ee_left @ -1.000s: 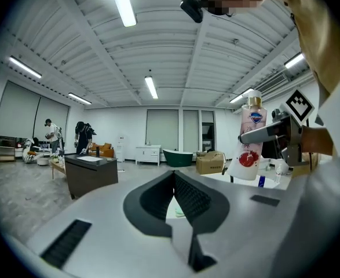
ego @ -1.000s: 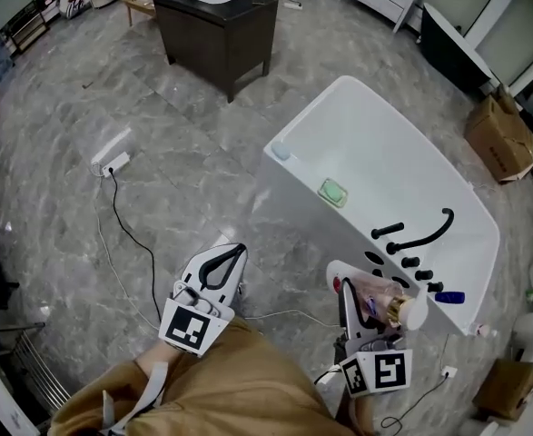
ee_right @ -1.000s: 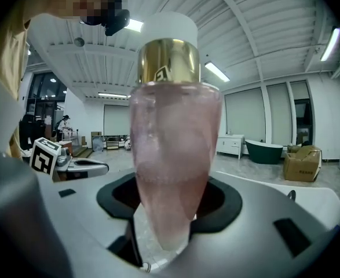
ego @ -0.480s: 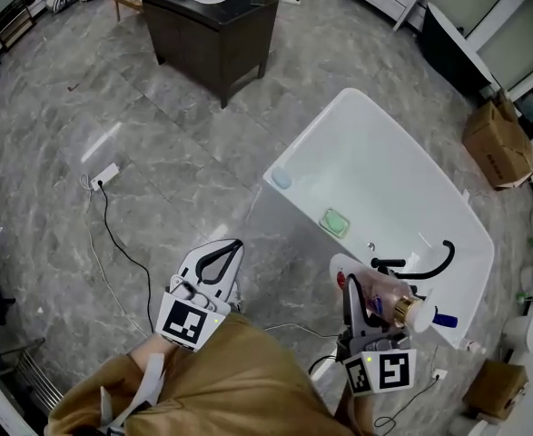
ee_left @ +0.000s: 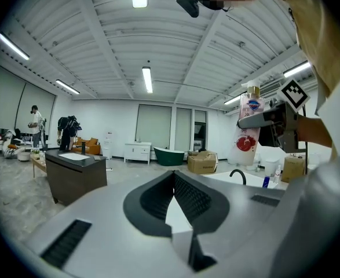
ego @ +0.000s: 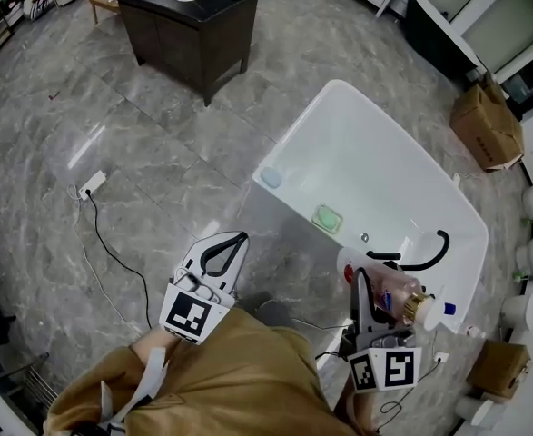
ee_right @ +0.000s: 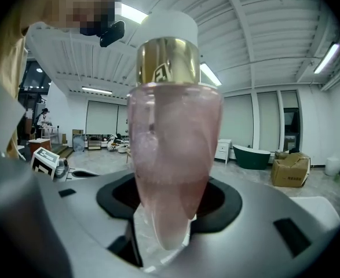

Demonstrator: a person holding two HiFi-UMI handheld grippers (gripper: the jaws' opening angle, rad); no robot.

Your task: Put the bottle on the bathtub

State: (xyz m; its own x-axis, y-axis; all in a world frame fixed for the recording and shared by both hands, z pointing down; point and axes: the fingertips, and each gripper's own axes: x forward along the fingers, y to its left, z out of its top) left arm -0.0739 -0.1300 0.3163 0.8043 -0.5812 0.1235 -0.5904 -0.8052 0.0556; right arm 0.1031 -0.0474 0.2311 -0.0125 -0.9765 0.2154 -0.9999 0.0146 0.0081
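Observation:
A pink translucent bottle (ego: 395, 295) with a gold collar and white cap is clamped upright in my right gripper (ego: 375, 294), just in front of the white bathtub's (ego: 384, 166) near corner by the black faucet (ego: 422, 256). It fills the right gripper view, bottle (ee_right: 171, 155) standing between the jaws of the right gripper (ee_right: 164, 236). My left gripper (ego: 236, 240) hangs over the floor left of the tub, shut with nothing in it. In the left gripper view the left gripper's (ee_left: 173, 197) jaws meet, and the bottle (ee_left: 248, 133) shows at right.
A green soap (ego: 328, 218) and a blue item (ego: 271, 178) sit on the tub's near rim. A dark vanity cabinet (ego: 189, 21) stands at the back. A cardboard box (ego: 484, 125) lies beyond the tub. A power strip (ego: 90, 185) with its cable trails across the floor at left.
The person has stepped closer to the tub, so the faucet end now lies right beside the held bottle. Both grippers keep their grip states.

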